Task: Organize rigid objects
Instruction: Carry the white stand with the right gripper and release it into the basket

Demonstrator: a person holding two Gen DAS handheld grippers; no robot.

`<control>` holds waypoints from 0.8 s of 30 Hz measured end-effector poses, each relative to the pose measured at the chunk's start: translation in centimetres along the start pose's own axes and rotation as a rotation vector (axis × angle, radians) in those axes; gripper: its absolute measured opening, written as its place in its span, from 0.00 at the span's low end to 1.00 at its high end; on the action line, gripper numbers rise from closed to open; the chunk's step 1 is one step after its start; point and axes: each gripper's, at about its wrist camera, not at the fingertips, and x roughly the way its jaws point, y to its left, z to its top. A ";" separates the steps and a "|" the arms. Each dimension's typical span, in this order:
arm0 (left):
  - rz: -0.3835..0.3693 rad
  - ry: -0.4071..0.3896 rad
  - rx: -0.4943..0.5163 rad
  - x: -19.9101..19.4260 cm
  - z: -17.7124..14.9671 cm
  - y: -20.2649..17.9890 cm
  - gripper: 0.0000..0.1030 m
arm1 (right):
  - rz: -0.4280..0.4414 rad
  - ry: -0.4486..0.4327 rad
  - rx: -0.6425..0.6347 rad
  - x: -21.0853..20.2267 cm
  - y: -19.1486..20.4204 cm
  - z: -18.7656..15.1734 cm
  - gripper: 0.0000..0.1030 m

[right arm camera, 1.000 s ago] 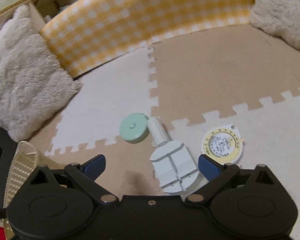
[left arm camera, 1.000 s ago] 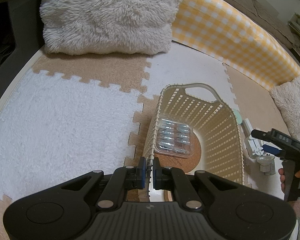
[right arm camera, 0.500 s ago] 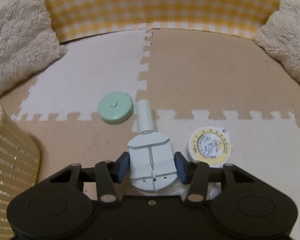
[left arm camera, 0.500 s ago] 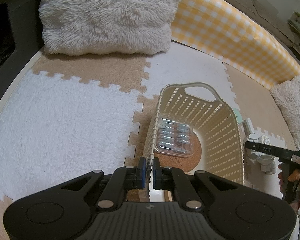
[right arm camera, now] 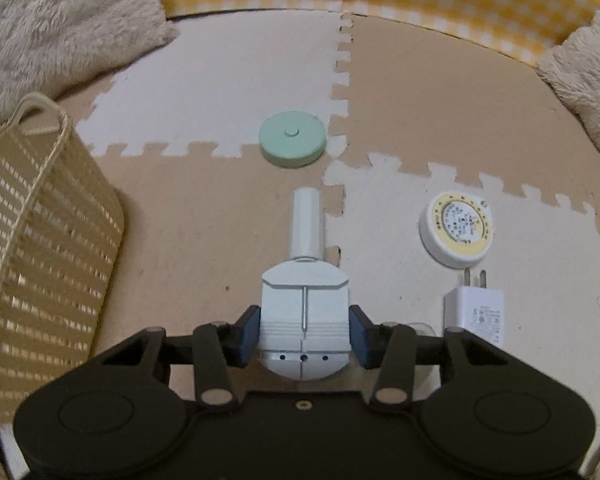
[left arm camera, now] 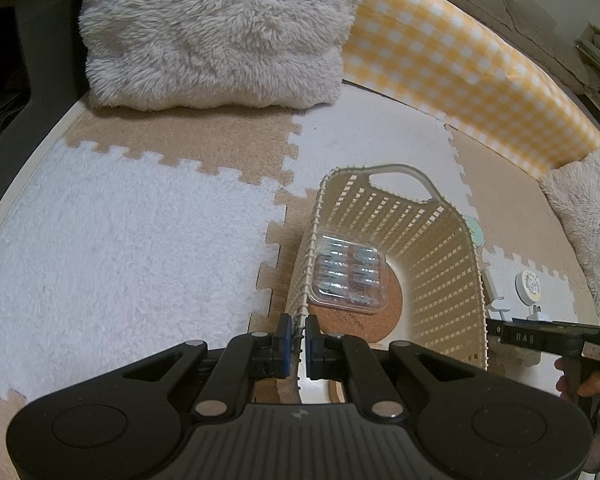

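Observation:
My left gripper [left arm camera: 295, 338] is shut on the near rim of the cream slatted basket [left arm camera: 444, 268], which holds a clear plastic case [left arm camera: 348, 276] on a cork coaster [left arm camera: 380, 312]. My right gripper [right arm camera: 303, 332] is shut on a pale blue-white tool with a cylindrical handle [right arm camera: 304, 304], held above the foam mat. On the mat lie a green round disc [right arm camera: 293, 144], a white and yellow round tin [right arm camera: 458, 230] and a white plug adapter [right arm camera: 476, 312]. The basket's side [right arm camera: 32, 248] shows at the left of the right wrist view.
Fluffy cushions [left arm camera: 216, 28] and a yellow checked bolster [left arm camera: 460, 68] border the puzzle mat [left arm camera: 112, 240]. Another cushion [right arm camera: 580, 60] lies at the far right. The right gripper's body [left arm camera: 540, 336] shows beside the basket in the left wrist view.
My right gripper closed on the pale tool and lifted it off the mat, so the plug adapter now shows. The left gripper stayed on the basket rim.

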 end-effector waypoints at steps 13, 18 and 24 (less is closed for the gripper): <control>0.000 0.000 0.000 0.0 0.0 0.0 0.06 | -0.029 -0.027 -0.018 0.3 0.6 0.4 0.46; -0.002 0.000 0.000 -0.1 -0.1 0.1 0.06 | -0.017 -0.087 0.020 -1.5 0.5 0.9 0.46; -0.002 0.000 -0.001 -0.1 -0.1 0.1 0.06 | 0.051 -0.208 0.087 -5.2 0.4 2.0 0.46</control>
